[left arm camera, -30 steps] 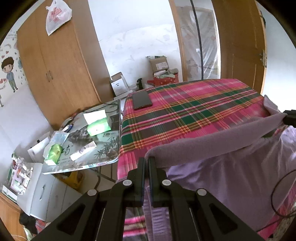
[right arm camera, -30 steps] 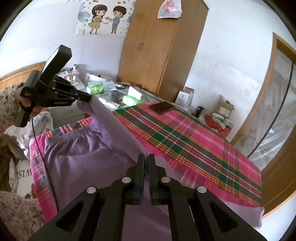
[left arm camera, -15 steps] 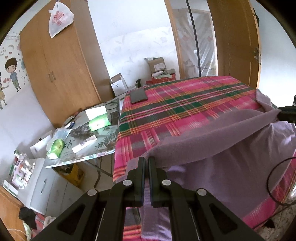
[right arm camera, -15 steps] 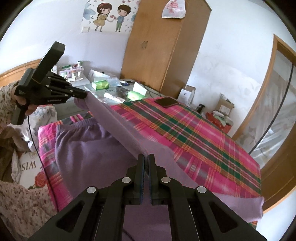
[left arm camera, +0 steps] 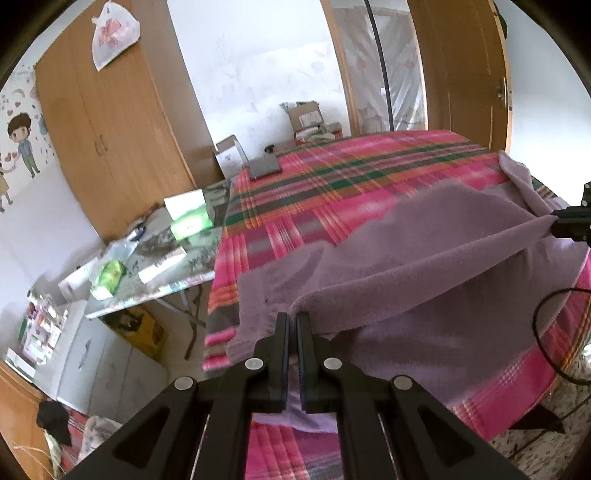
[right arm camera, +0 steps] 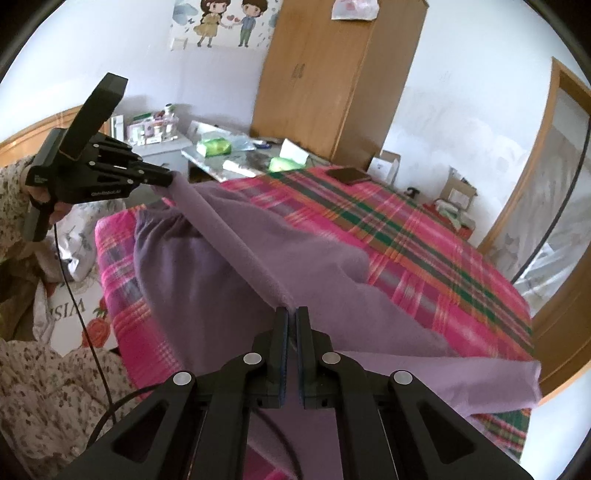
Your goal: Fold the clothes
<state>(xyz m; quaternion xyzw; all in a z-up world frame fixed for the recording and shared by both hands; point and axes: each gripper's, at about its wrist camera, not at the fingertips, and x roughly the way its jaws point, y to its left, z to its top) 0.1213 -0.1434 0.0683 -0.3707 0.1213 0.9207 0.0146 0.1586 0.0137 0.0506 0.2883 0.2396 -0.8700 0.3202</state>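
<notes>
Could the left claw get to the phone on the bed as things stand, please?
Probably not yet: the left claw is shut on the purple garment's edge, and the phone lies at the bed's far corner. It would have to let go first.

A lived-in bedroom in a home; a bed [right arm camera: 424,236] under a pink and green plaid cover fills the middle, with a tall wooden wardrobe [right arm camera: 332,81] against the wall. A cartoon couple sticker [right arm camera: 225,22] decorates the white wall; a cluttered side table [left arm camera: 155,266], cardboard boxes [left arm camera: 303,118] and a wooden door [left arm camera: 461,74] surround the bed.
</notes>
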